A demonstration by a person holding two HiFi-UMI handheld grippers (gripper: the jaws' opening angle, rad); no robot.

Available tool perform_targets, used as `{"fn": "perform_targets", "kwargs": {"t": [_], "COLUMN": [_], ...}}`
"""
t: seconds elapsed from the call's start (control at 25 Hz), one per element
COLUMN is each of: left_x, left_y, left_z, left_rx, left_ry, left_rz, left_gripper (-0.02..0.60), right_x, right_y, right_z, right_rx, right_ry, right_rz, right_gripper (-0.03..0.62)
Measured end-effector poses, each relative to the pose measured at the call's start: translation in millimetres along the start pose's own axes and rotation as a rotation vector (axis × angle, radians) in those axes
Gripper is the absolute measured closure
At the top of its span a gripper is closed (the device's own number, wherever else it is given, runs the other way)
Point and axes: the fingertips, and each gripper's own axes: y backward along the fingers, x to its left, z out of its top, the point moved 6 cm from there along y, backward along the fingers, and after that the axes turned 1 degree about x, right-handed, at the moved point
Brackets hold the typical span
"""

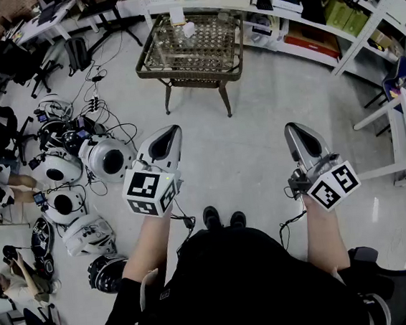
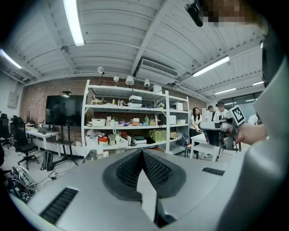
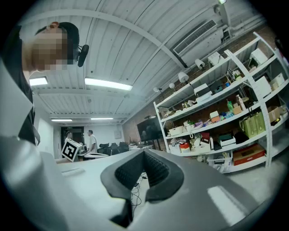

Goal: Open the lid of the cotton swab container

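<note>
Holding L gripper [image 1: 167, 133] and R gripper [image 1: 293, 130] mid-air, near the body, above floor [image 1: 256, 116]. Both clenched tight w/ nothing between jaws. Seeing cotton swab container [image 1: 188, 29] far ahead on small table [image 1: 151, 68], well apart from both. Can't tell lid state, too small. Shelving [image 1: 304, 25] far right.

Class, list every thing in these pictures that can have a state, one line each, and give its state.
left gripper: fingers shut, nothing between them, held in the air.
right gripper: fingers shut, nothing between them, held in the air.
white container: standing on the table, untouched; too small to tell if its lid is on.
table: upright, well ahead of both grippers.
ceiling light: lit.
screen: dark.
</note>
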Motion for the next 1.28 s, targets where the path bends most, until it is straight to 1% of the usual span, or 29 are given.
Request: {"fn": "perform_targets", "kwargs": {"t": [0.16, 0.48, 0.68, 0.76, 0.88, 1.04, 1.28], "left_x": [-13.1, -22.9, -35.3, -41.4, -47.3, -58.2, -65.5], "left_y": [1.6, 7.6, 6.2, 5.9, 6.9, 11.0, 14.9], "left_z": [-1.8, -0.3, 7.8, 8.9, 10.0, 12.5, 4.3], "left_rx": [0.007, -0.007, -0.012, -0.012, -0.008, -0.008, 0.007], "left_ry": [0.001, 0.001, -0.043, -0.043, -0.033, -0.039, -0.026], "left_rz": [-0.012, -0.014, -0.005, -0.006, 0.006, 0.03, 0.045], "left_gripper": [0.575, 0.575, 0.575, 0.575, 0.575, 0.575, 0.575], "right_x": [1.6, 3.2, -2.6, -6.6, -10.6, -15.1, -22.4], "right_y": [6.9, 15.0, 23.0, 29.5, 38.6, 51.9, 56.7], "right_z": [2.6, -0.3, 6.5, 8.8, 13.3, 13.5, -0.1], "right_rx": [-0.006, -0.013, -0.032, -0.041, -0.045, -0.041, -0.027], "right_ry": [0.005, -0.004, -0.016, -0.034, -0.034, -0.03, -0.08], "right_rz": [0.008, 0.025, 0.039, 0.048, 0.07, 0.11, 0.129], "right_gripper": [0.586, 0.586, 0.585, 0.583, 0.583, 0.583, 0.58]}}
